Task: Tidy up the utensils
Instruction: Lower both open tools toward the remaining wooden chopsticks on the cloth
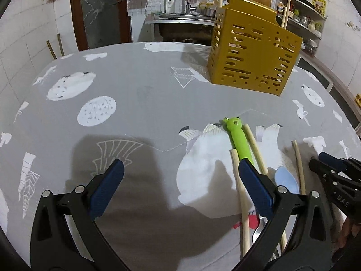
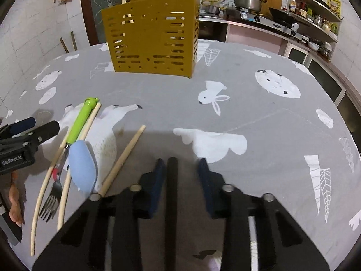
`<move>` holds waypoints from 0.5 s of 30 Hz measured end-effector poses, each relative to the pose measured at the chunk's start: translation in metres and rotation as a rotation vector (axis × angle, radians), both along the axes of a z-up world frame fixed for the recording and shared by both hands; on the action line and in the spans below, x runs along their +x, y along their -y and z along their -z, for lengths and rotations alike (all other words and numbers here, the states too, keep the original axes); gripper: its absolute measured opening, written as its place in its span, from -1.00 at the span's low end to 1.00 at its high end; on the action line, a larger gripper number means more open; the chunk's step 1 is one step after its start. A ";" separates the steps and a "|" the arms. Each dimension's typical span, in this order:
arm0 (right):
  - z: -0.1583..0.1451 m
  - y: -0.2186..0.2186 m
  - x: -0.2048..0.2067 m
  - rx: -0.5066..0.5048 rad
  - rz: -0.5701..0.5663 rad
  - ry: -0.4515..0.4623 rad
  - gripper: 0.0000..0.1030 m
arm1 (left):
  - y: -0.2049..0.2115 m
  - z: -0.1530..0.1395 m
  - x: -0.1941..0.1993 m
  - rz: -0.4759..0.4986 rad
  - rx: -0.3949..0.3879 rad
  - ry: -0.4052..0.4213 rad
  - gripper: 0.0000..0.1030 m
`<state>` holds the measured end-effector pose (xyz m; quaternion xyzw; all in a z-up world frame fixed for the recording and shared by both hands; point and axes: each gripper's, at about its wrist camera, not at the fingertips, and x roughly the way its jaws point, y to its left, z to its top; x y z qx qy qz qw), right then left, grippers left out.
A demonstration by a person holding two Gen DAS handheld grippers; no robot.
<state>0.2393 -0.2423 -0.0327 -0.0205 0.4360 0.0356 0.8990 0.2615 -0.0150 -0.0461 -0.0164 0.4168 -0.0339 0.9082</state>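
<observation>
utensils: a loose cluster on the table (image 2: 259, 117), at about 9 o'clock of the right gripper (image 2: 180, 164)
right gripper: jaws partly apart, a black rod-like handle (image 2: 172, 192) between the pads; whether they press on it cannot be told
left gripper (image 1: 180, 169): jaws wide, holding nothing, right finger over the cluster
nearest pieces: blue spoon (image 2: 82, 167), green frog-handled fork (image 2: 67, 158), pale chopsticks (image 2: 123, 158) lying side by side
further out: yellow slotted caddy (image 2: 151, 36) upright at 12 o'clock, chopsticks already standing in it
step: likely picking up the next piece, several not yet sorted
next move: calls for a firm grip on one item, then a lift toward the caddy's open top
</observation>
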 end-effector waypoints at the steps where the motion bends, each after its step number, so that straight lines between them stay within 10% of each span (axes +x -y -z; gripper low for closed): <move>1: 0.000 0.000 0.000 0.002 -0.002 -0.001 -0.59 | 0.000 0.000 0.000 0.003 -0.003 -0.002 0.90; 15: -0.001 0.017 0.005 0.038 0.016 -0.002 -0.80 | 0.015 0.011 -0.001 0.065 0.014 -0.052 0.73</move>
